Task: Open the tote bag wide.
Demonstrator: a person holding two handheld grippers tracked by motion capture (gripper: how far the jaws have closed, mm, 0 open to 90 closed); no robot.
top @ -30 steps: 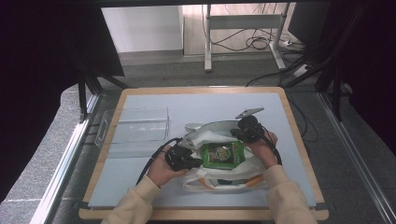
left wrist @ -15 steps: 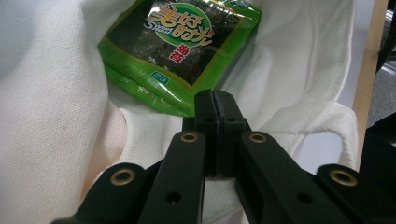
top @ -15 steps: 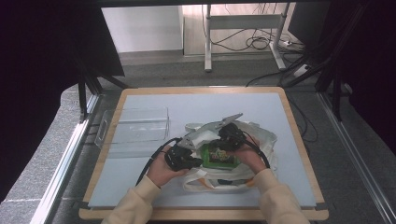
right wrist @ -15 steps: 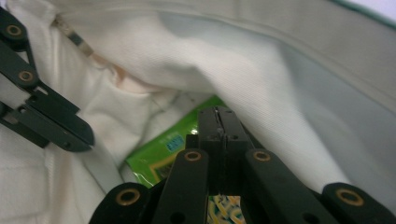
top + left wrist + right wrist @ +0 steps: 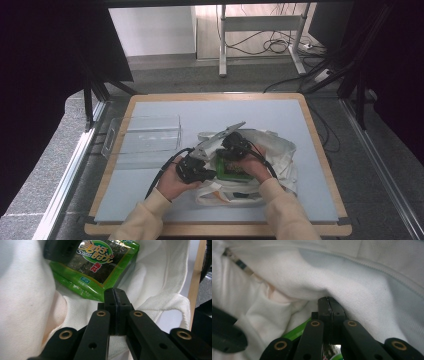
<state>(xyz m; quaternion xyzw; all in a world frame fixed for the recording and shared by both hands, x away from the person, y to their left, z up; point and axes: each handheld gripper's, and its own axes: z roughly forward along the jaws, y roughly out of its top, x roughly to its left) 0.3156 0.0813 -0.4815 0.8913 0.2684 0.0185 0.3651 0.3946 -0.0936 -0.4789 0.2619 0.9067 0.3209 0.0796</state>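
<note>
A white cloth bag (image 5: 280,150) lies open on the blue-grey mat, with a green seaweed snack packet (image 5: 232,171) inside its mouth. My left gripper (image 5: 207,172) is shut at the bag's left rim. In the left gripper view its jaws (image 5: 115,293) meet flush over the bag's cloth (image 5: 25,302), just short of the packet (image 5: 100,262). My right gripper (image 5: 227,157) reaches into the bag from above the packet. It is shut too, tips (image 5: 328,302) pressed against the bag's inner cloth (image 5: 362,290), with the packet's green edge (image 5: 295,332) beneath. No object shows between either pair of jaws.
A clear plastic box (image 5: 145,137) stands on the mat left of the bag. The table's wooden rim (image 5: 320,145) runs close to the bag's right side. Beyond the table are desk legs and floor cables (image 5: 280,47).
My right gripper has moved left and down from the bag's right side to above the packet inside the bag's mouth. The left gripper has stayed put.
</note>
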